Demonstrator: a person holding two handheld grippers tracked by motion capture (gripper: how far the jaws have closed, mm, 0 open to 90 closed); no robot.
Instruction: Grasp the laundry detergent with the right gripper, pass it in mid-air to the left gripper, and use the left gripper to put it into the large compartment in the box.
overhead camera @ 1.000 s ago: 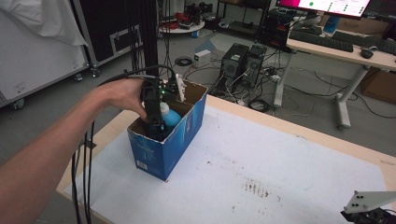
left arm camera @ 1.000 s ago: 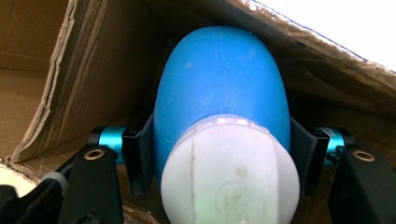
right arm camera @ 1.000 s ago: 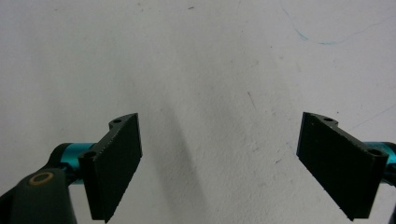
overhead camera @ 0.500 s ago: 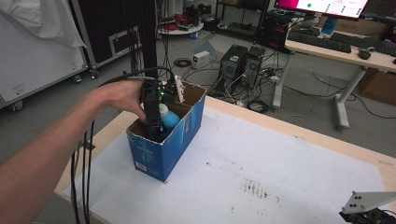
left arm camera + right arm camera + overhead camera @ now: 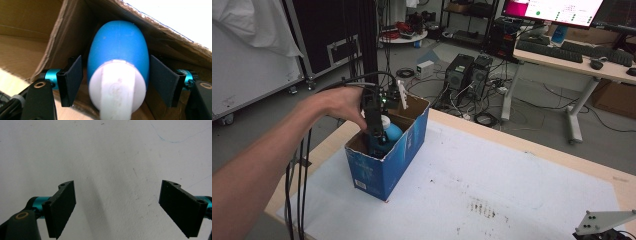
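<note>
Reaching into the open blue cardboard box (image 5: pixel 384 165), left gripper (image 5: pixel 115 82) has sunk slightly; jaws flank the blue, white-capped plastic bottle (image 5: pixel 118 57) inside, contact uncertain. Right gripper (image 5: pixel 127 207) idles, spread wide.

Desk (image 5: pixel 572 62) (monitor (image 5: pixel 552 10) lit) behind grey floor (image 5: pixel 532 120).

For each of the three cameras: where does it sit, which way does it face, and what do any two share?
High view: above the person's side, facing forward and down on the table; left forearm, hand and left claw in the box.
Left gripper view: on the left claw, facing into the box; jaws flank the blue bottle.
Right gripper view: on the right claw, facing the table; jaws apart.
Shared: high and left views show box and bottle.
</note>
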